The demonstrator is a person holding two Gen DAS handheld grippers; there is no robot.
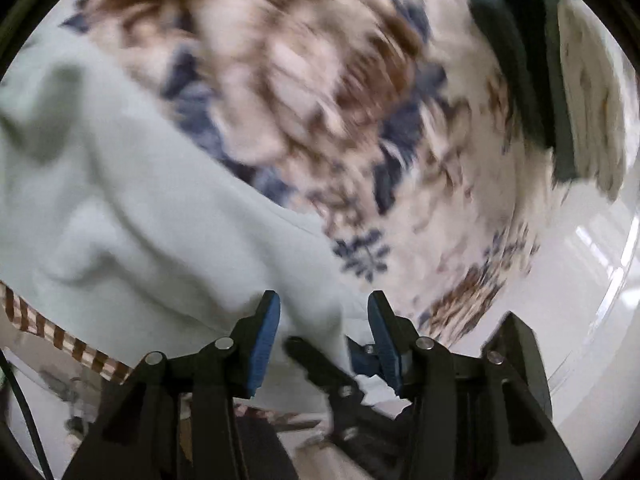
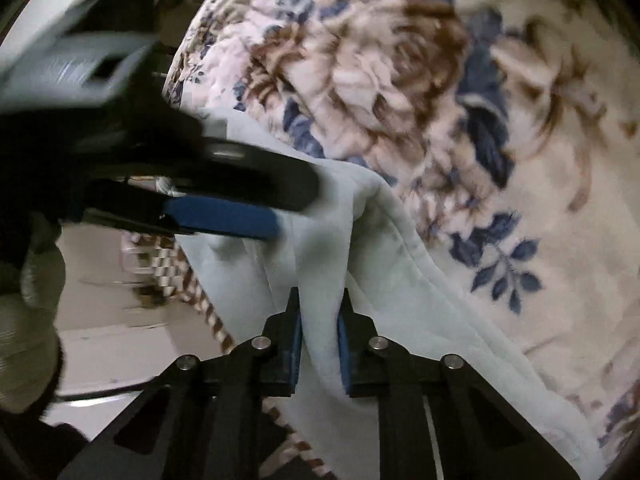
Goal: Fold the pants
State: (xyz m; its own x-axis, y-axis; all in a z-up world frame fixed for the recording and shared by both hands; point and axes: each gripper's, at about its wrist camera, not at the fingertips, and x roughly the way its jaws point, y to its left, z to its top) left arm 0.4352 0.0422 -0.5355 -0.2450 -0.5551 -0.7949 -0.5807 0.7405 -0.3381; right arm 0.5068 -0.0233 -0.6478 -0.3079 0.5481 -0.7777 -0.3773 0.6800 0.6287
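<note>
My right gripper (image 2: 319, 344): clamped on a fold of the pale pants (image 2: 332, 248).
My left gripper (image 1: 324, 340): jaws apart, pants between.
Pants: draped over the floral blanket (image 2: 440, 100).

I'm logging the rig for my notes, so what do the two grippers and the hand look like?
Both the left gripper and the right gripper are black, with angular linkage arms, round silver pivot pins and ribbed blue pads on the fingers. A thin black cable runs beside the left one. The hand wears a pale knit glove.
</note>
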